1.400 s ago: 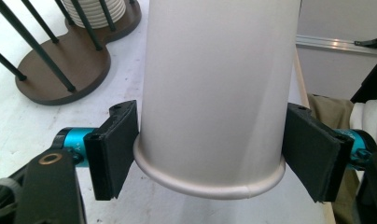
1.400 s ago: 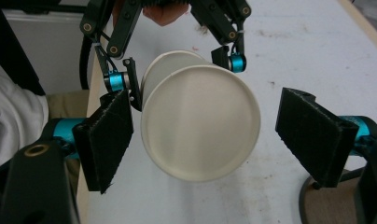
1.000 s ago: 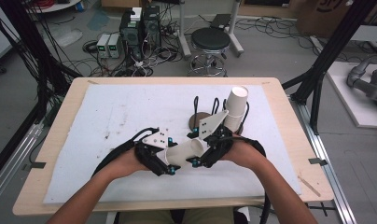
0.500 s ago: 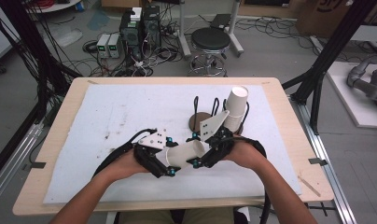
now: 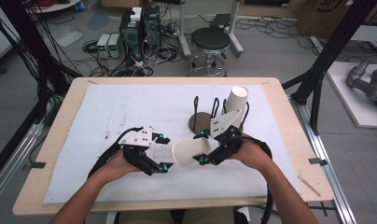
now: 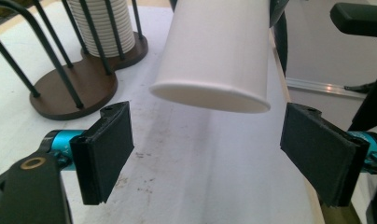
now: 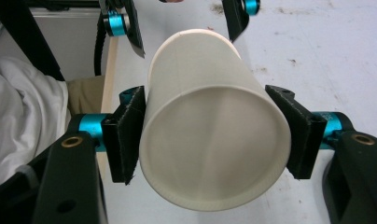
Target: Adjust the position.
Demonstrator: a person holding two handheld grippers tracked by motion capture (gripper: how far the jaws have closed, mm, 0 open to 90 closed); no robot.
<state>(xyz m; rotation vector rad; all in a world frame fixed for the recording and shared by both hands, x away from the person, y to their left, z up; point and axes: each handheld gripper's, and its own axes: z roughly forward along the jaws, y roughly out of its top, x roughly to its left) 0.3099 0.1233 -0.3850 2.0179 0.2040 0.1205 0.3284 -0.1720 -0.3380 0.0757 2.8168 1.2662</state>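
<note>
Held on its side above the worktop's near edge: smooth white paper cup [image 5: 190,152], pinched at its rim end by right tongs [image 5: 203,147]. Spread wide just beside its base: left tongs [image 5: 163,152]. Seen from left gripper view: ribbed cup stack [image 6: 101,24] inside black wire rack [image 6: 74,79] on round brown bases.

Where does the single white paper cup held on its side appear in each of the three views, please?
High view: the white paper cup lies on its side at centre, clamped by the right gripper, just right of the open left gripper.
Left gripper view: top centre, beyond the open jaws.
Right gripper view: centre, between the closed jaws.
Shared landmark: the white table mat.
</note>
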